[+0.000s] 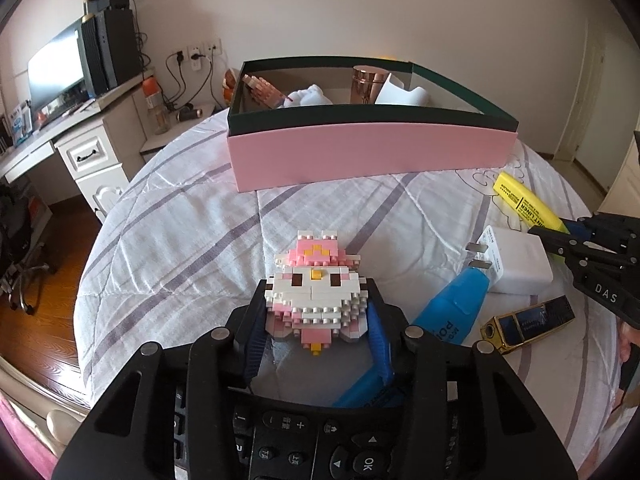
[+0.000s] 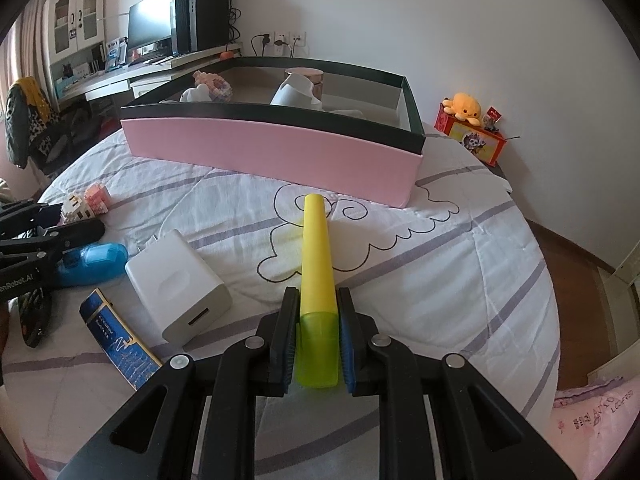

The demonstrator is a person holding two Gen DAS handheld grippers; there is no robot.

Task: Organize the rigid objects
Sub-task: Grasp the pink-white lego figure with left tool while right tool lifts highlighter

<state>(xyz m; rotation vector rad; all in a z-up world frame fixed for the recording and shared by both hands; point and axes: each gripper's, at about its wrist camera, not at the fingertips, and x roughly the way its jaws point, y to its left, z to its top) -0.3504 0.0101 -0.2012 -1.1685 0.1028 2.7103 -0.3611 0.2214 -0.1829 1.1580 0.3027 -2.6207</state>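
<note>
At the lower centre of the left wrist view the left gripper has its fingers closed on the pink-and-white brick figure on the bed, while the right gripper clamps the yellow highlighter below the pink box.

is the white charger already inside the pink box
No, the charger lies on the bedspread outside the box, beside the blue highlighter.
</note>
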